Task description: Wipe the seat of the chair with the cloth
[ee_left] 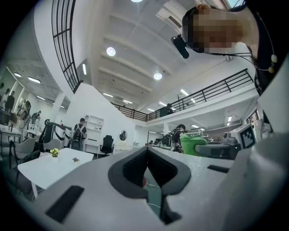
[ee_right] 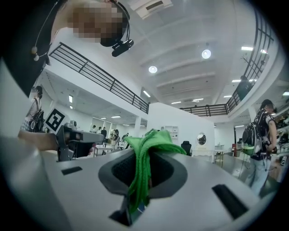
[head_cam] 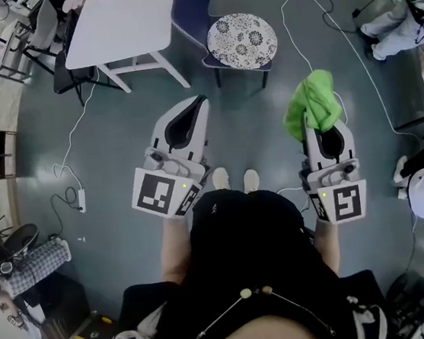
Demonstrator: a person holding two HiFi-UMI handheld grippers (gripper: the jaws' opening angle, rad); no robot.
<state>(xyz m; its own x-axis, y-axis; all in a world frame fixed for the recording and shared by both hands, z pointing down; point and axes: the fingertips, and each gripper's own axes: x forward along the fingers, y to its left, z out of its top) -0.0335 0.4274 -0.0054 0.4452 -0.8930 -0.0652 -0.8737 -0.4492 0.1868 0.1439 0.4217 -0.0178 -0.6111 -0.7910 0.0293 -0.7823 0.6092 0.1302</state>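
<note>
My right gripper (head_cam: 323, 126) has its fingers clamped on the green cloth (head_cam: 311, 99), which bunches up over their tips. My left gripper (head_cam: 201, 102) holds nothing, its fingers pressed together. Both hover over the floor (head_cam: 108, 131), well apart from the chair (head_cam: 242, 40). Its round patterned seat stands beside the white desk (head_cam: 125, 22), and its back looks dark blue, I think.

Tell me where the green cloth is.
Head view: the green cloth is pinched in the right claw, right of centre, short of the patterned round chair seat.
</note>
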